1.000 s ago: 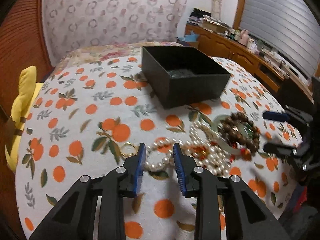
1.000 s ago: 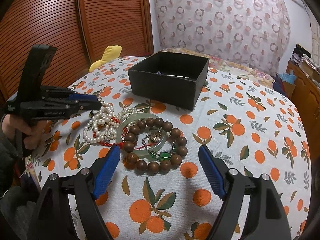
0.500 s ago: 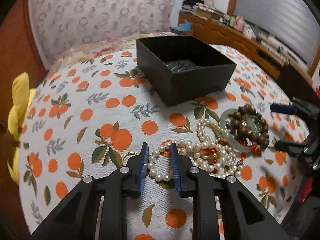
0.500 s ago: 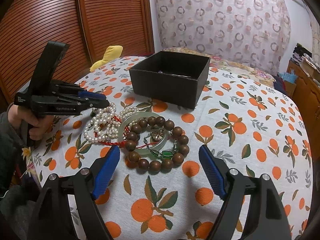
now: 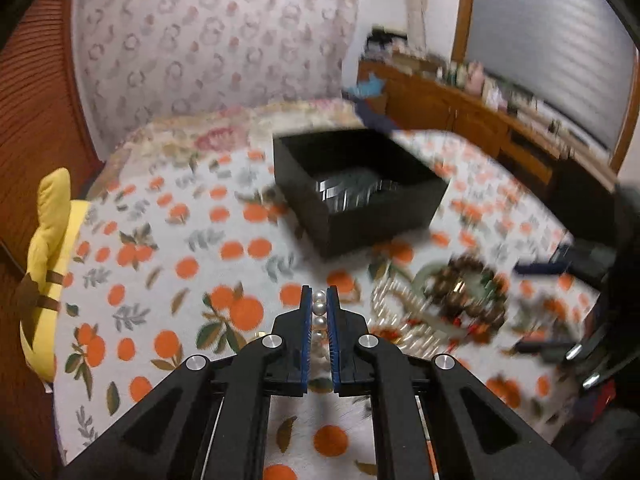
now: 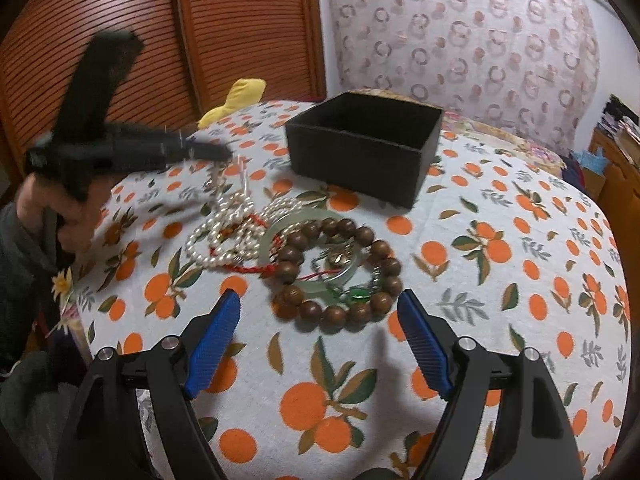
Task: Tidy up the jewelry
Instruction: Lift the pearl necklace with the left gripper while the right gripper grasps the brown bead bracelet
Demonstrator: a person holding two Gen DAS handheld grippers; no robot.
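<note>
While our right claw (image 6: 320, 340) gapes wide short of the black box (image 6: 362, 148), our left claw (image 5: 319, 306) pinches the pearl strand (image 5: 319, 312).

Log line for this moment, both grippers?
left gripper: shut on pearl strand, lifted | right gripper: open, short of wooden bead bracelet | black box: open

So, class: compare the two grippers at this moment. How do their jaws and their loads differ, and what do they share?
The left gripper has its jaws nearly closed, while the right gripper has its jaws spread wide. The left gripper pinches a pearl strand; the right gripper holds nothing and hangs before the wooden bead bracelet. Both have black arms, blue ridged pads and point toward the black box.
</note>
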